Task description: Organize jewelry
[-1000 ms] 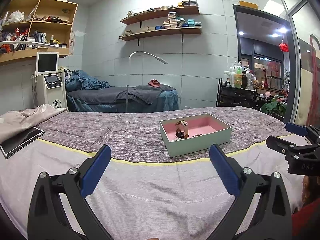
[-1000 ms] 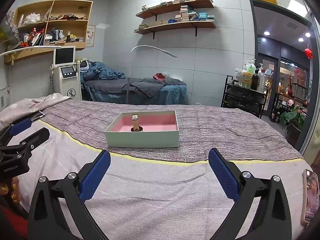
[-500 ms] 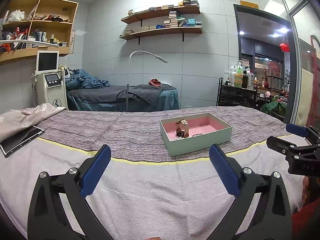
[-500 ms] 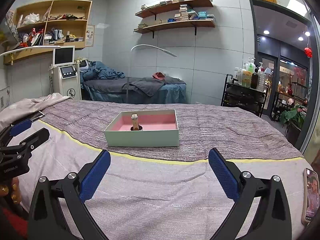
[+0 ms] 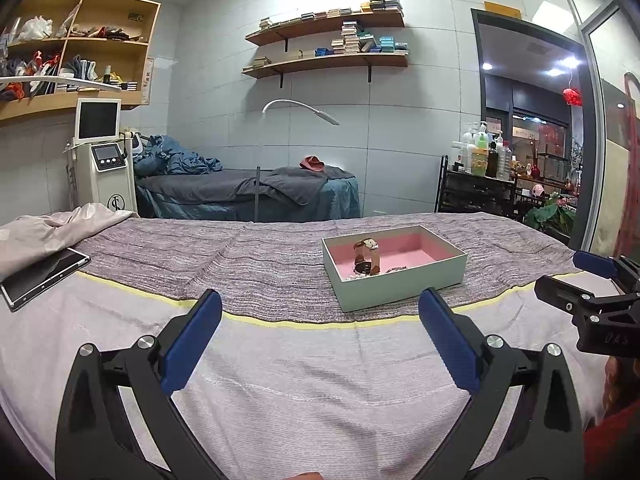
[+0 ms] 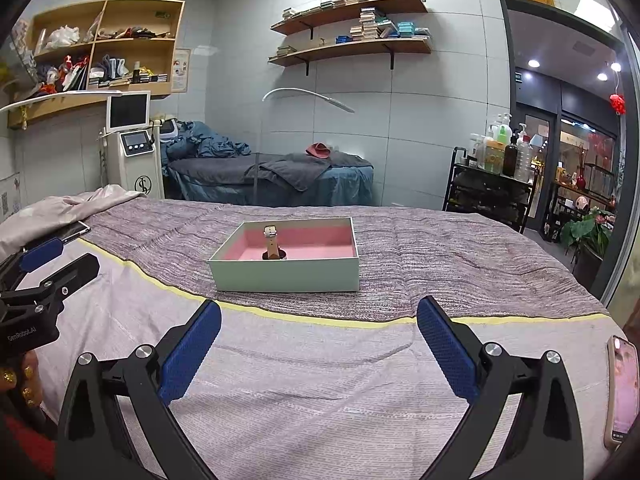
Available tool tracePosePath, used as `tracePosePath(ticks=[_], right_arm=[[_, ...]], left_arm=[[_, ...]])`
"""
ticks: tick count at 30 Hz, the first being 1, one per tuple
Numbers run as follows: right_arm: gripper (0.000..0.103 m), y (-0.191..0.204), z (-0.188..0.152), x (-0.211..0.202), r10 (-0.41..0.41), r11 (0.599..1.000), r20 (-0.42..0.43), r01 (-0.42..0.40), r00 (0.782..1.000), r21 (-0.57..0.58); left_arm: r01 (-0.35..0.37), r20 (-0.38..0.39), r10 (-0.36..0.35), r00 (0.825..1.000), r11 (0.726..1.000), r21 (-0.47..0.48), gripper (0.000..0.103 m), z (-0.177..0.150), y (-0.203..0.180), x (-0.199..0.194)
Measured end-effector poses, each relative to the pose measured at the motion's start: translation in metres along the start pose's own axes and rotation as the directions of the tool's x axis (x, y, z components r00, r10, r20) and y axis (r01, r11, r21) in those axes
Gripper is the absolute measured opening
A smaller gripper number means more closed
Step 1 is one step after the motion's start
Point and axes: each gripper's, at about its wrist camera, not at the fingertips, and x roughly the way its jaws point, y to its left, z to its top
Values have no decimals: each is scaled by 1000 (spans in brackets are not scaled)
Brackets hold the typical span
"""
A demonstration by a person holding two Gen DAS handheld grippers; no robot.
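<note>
Both tongs spread wide, gripping nothing: left tongs (image 5: 318, 314), right tongs (image 6: 318, 322). I've got them low over the bed (image 5: 280, 368). Box (image 6: 286, 276) sits on the striped blanket (image 6: 440, 264), 12 o'clock from the right tongs, about 1 o'clock from the left. Watch (image 5: 367, 257) stands upright inside on the pink lining, small pieces just beside it. Tablet (image 5: 42, 274) at 10 o'clock in the left view, phone (image 6: 622, 390) at 4 o'clock in the right view.
</note>
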Motion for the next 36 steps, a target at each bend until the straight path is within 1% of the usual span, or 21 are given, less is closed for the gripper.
tracePosePath(ticks=[14,22,28,33,36], right_arm=[[96,1,1,1,2,1000,-3,-2,1000,2],[96,2,0,1,4,1000,-4,-4,1000,3],[96,5,-1,2,6,1000,-7,-6,1000,2],[96,5,-1,2,6,1000,-8,-6,1000,4],[96,6,-2,3,6,1000,-9,-6,1000,6]], left_arm=[[-3,-1,3,1000,1000,5,97,0,0,1],[-19,6,19,1000,1000,10,97,1,0,1],[-6,-5,6,1000,1000,8,97,0,-1,2],[4,-2,-4,1000,1000,-21,97,1,3,1],[5,-19,-6,1000,1000,-30,97,2,4,3]])
